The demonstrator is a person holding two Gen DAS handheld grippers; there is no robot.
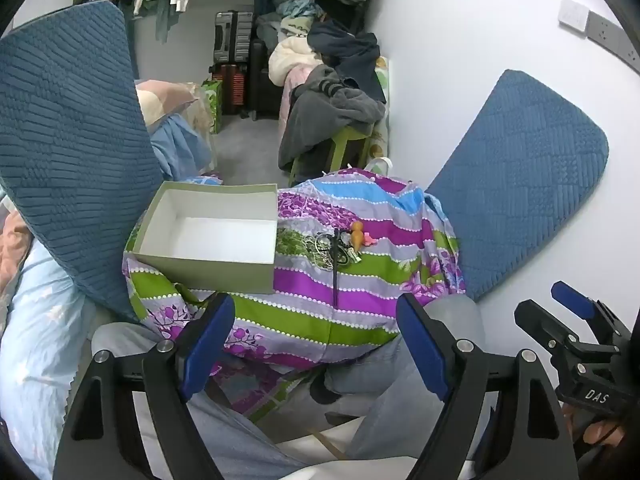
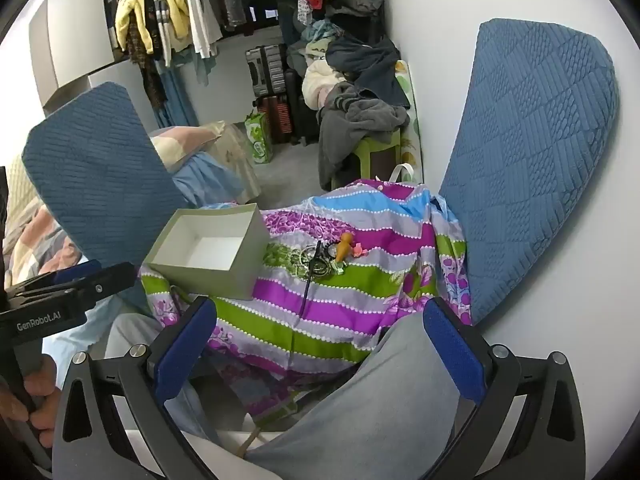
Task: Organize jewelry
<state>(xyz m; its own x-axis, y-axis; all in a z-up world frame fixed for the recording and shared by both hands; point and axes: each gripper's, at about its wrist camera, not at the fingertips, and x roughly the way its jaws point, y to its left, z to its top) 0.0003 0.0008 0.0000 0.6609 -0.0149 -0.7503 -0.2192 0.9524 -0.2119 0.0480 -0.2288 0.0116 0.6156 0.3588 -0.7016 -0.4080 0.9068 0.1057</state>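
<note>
Jewelry pile (image 1: 338, 246), small tangled metal pieces w/ orange figure, lies on striped purple-green cloth (image 1: 304, 304) just right of empty grey-green cardboard box (image 1: 208, 232). Left gripper (image 1: 316, 344) & right gripper (image 2: 320, 348) both wide, holding nothing. Better pick one piece only, approx. from above.

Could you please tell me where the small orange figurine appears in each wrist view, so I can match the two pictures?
Left wrist view: the orange figurine sits right of centre on the striped cloth, right of the open box.
Right wrist view: the figurine lies near centre, again right of the box.
Shared landmark: the black stick just left of the figurine in both.
</note>
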